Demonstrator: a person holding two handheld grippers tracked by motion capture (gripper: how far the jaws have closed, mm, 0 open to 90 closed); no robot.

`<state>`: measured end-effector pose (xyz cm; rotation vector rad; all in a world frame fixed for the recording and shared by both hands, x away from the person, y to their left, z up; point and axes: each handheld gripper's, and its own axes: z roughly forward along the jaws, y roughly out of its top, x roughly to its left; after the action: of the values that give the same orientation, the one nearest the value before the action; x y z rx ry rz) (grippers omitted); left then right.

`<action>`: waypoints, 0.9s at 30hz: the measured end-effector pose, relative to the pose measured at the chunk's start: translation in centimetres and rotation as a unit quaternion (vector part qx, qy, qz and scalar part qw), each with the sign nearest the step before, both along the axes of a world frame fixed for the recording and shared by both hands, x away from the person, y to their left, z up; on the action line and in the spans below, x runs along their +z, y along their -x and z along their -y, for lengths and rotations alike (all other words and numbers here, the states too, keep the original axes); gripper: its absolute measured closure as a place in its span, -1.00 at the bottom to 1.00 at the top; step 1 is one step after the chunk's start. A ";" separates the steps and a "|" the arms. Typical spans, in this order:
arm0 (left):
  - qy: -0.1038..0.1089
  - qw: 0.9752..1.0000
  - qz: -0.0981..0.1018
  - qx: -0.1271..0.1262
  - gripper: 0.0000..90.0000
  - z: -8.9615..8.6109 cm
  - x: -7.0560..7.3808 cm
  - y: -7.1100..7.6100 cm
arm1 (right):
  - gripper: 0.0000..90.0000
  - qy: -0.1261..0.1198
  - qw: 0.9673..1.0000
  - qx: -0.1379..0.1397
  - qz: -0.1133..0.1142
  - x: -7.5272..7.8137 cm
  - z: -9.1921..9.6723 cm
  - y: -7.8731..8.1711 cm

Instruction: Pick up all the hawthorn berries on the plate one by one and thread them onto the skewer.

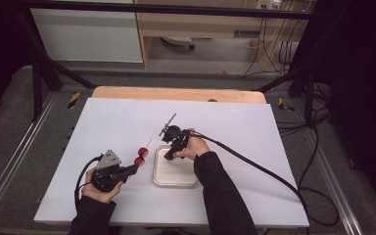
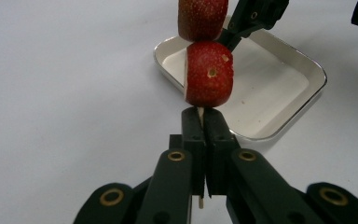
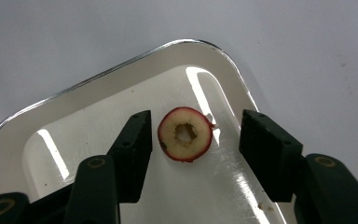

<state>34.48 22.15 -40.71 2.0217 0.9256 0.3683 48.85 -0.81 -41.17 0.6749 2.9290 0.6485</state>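
Note:
My left gripper [image 1: 133, 168] is shut on the lower end of a thin wooden skewer [image 1: 149, 143] at the front left of the white table. Two red fruit pieces [image 1: 141, 156] sit on the skewer just past the fingertips; in the left gripper view they are stacked [image 2: 209, 73] above the jaws. My right gripper [image 1: 169, 155] points down into a shallow white tray [image 1: 176, 178]. Its jaws stand open on either side of a round red-skinned fruit slice [image 3: 185, 134] with a hollow core, which lies flat on the tray [image 3: 98, 77]. Neither pad touches the slice.
A white sheet [image 1: 225, 122] covers the table, with a wooden edge [image 1: 176, 93] at the back. The right gripper's black cable [image 1: 254, 164] trails off to the right front. Black frame legs stand at both far corners.

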 end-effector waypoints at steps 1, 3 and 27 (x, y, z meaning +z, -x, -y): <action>0.000 1.000 0.000 0.000 0.96 0.0 0.0 0.0 | 0.05 -0.002 1.000 0.002 -0.003 0.0 0.0 0.0; -0.001 1.000 0.000 -0.001 0.96 0.1 0.0 0.0 | 0.10 -0.004 1.000 0.003 -0.011 -0.1 -0.2 -0.1; 0.015 1.000 0.018 0.005 0.96 0.0 0.7 0.6 | 0.35 -0.109 0.987 -0.113 -0.023 3.4 1.4 1.0</action>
<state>33.88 22.16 -40.02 1.9768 0.9131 0.3931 47.81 -2.20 -37.73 1.0393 2.7860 0.9448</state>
